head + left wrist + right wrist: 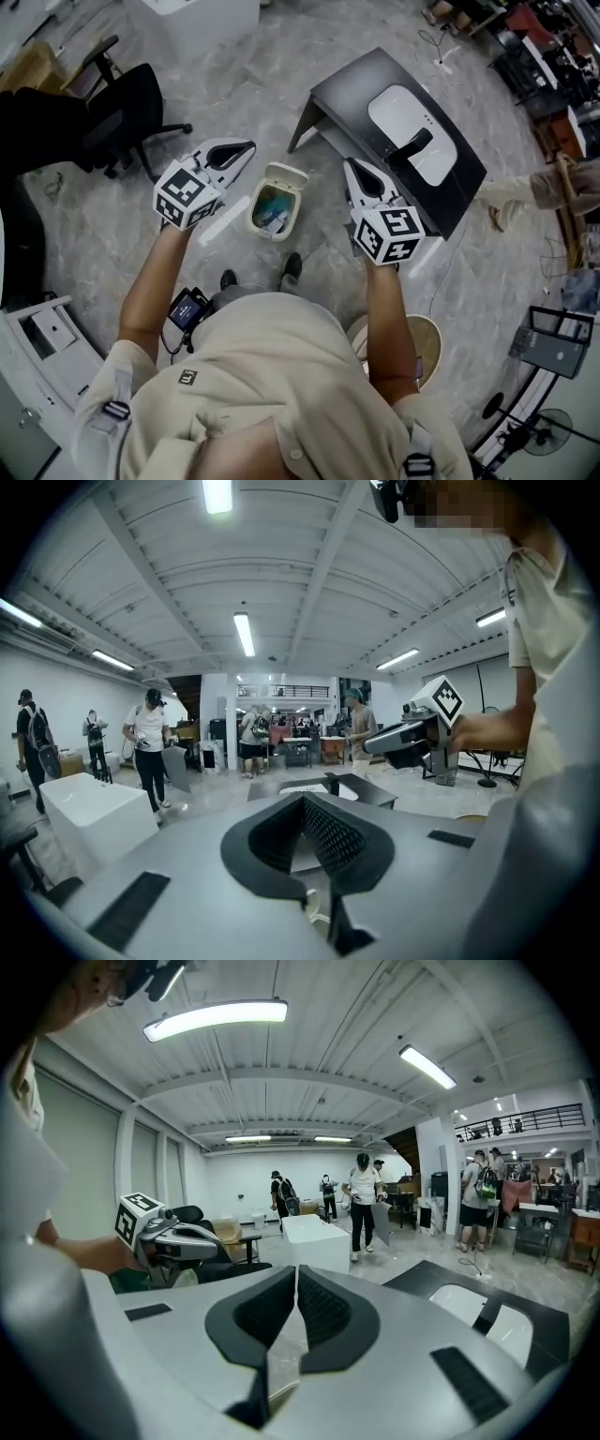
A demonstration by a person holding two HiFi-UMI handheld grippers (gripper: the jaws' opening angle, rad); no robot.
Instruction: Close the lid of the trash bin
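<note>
A small cream trash bin (273,201) stands on the marble floor in front of the person's feet. Its lid (286,174) is tipped up at the far side, and rubbish shows inside. My left gripper (246,148) hovers just left of the bin, its jaws shut on nothing. My right gripper (351,167) hangs to the bin's right, also shut and empty. Both gripper views look level across the room, so the bin is out of sight there. The left gripper (302,799) faces the right gripper (412,738). The right gripper (295,1269) faces the left gripper (164,1237).
A black slanted table (347,89) with a white inset stands just beyond the right gripper. A black office chair (131,122) is at the left, a white box (202,19) lies beyond it, and a round wooden stool (427,342) is behind the person. Several people (150,747) stand further off.
</note>
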